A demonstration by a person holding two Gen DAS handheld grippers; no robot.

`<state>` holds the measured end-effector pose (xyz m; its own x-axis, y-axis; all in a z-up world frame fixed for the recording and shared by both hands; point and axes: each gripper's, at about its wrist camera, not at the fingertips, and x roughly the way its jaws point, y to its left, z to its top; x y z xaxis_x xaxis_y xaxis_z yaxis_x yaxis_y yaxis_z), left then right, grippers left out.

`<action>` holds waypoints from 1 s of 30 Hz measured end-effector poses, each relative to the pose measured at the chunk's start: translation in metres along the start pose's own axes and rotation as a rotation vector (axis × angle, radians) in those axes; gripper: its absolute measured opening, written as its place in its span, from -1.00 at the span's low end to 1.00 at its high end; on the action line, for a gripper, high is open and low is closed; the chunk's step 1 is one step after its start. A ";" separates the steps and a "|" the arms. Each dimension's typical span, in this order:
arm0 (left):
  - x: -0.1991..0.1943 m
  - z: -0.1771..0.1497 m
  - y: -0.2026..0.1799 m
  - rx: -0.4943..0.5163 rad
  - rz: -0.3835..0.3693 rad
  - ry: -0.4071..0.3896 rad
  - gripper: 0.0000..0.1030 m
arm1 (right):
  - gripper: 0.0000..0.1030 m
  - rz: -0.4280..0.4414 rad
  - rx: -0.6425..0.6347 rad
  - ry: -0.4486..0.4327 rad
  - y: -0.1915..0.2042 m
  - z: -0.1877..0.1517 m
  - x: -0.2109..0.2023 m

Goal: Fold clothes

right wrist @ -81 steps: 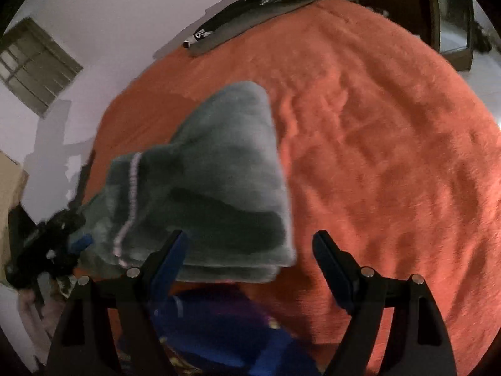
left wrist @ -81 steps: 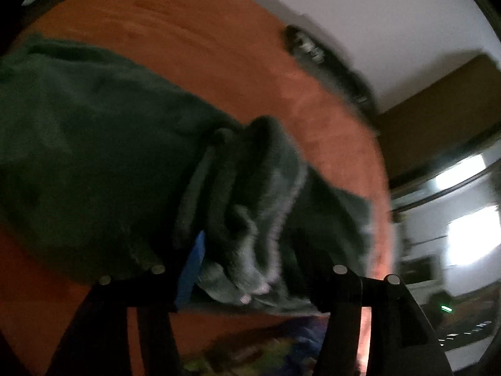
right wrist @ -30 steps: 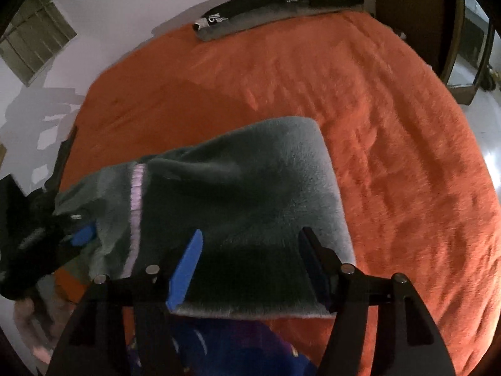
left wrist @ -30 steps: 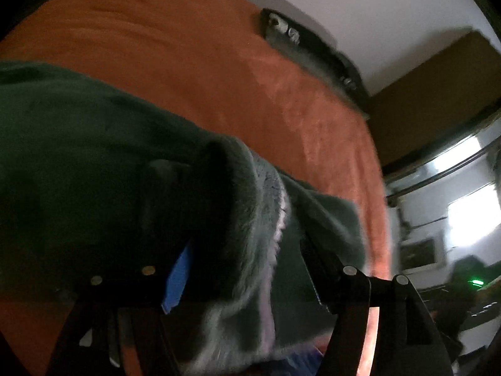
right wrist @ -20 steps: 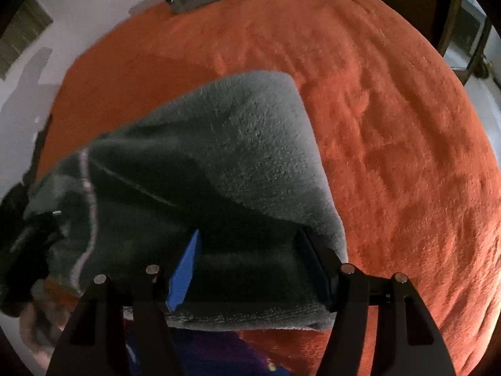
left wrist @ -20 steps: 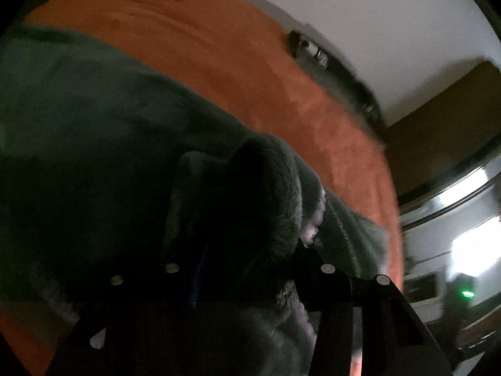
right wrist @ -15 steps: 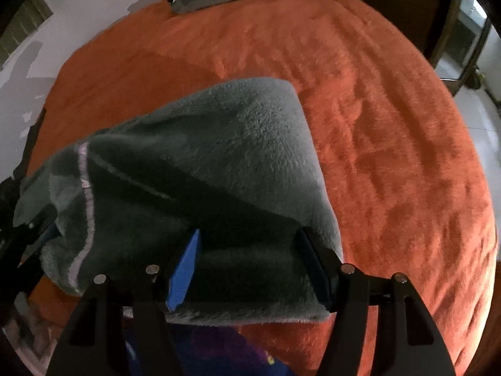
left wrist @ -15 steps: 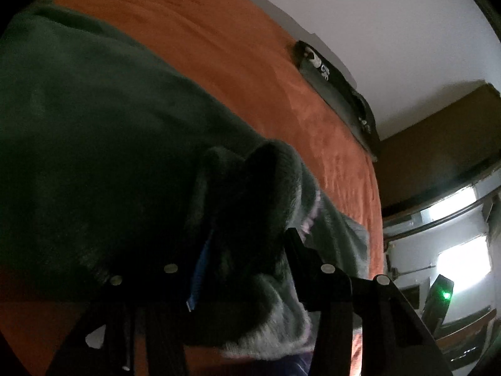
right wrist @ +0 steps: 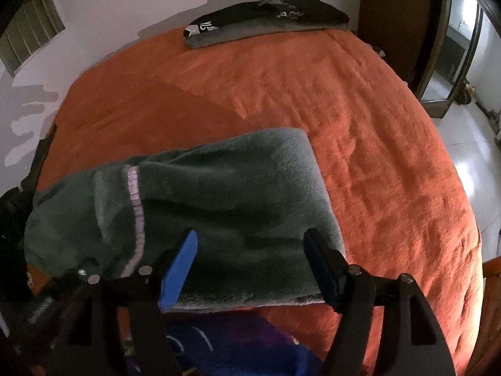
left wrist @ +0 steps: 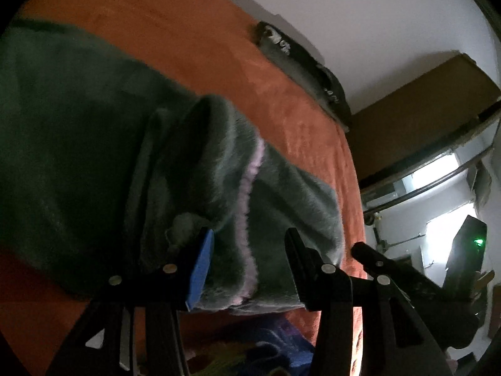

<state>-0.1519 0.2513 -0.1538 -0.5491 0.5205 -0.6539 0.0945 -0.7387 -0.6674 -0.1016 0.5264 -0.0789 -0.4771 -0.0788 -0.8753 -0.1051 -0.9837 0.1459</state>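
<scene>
A grey-green fleece garment [right wrist: 235, 181] with a pink trim seam [right wrist: 134, 194] lies folded across the orange bedspread [right wrist: 344, 109]. In the left wrist view its bunched end [left wrist: 231, 188] fills the gap of my left gripper [left wrist: 247, 263], whose blue pad and black finger press on the thick bundle. My right gripper [right wrist: 250, 263] hovers over the garment's near right part. Its jaws are opening, and the fabric under and between them lies flat on the bed without being pinched.
A stack of folded dark clothes [right wrist: 269, 22] lies at the far edge of the bed against the white wall. A blue and purple patterned cloth [right wrist: 235, 344] sits just below the grippers. A brown wardrobe [left wrist: 422, 109] and a doorway stand to the right.
The left jaws narrowed onto the fleece bundle. The right jaws widened and lifted slightly off the garment, which now rests flatter on the bed.
</scene>
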 end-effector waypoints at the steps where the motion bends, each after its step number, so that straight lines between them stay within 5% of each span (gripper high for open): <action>1: 0.000 0.001 0.001 0.000 -0.007 0.001 -0.06 | 0.36 -0.001 0.004 0.008 -0.002 0.001 0.002; 15: -0.002 0.002 -0.006 0.034 0.010 -0.002 -0.06 | 0.36 -0.037 0.057 0.109 -0.045 -0.015 0.024; 30: 0.003 -0.005 0.002 0.032 0.039 0.035 -0.06 | 0.36 -0.039 0.098 0.058 -0.051 -0.020 0.002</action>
<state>-0.1490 0.2530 -0.1589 -0.5160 0.5055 -0.6916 0.0886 -0.7715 -0.6301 -0.0799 0.5728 -0.0971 -0.4202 -0.0531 -0.9059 -0.2083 -0.9660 0.1532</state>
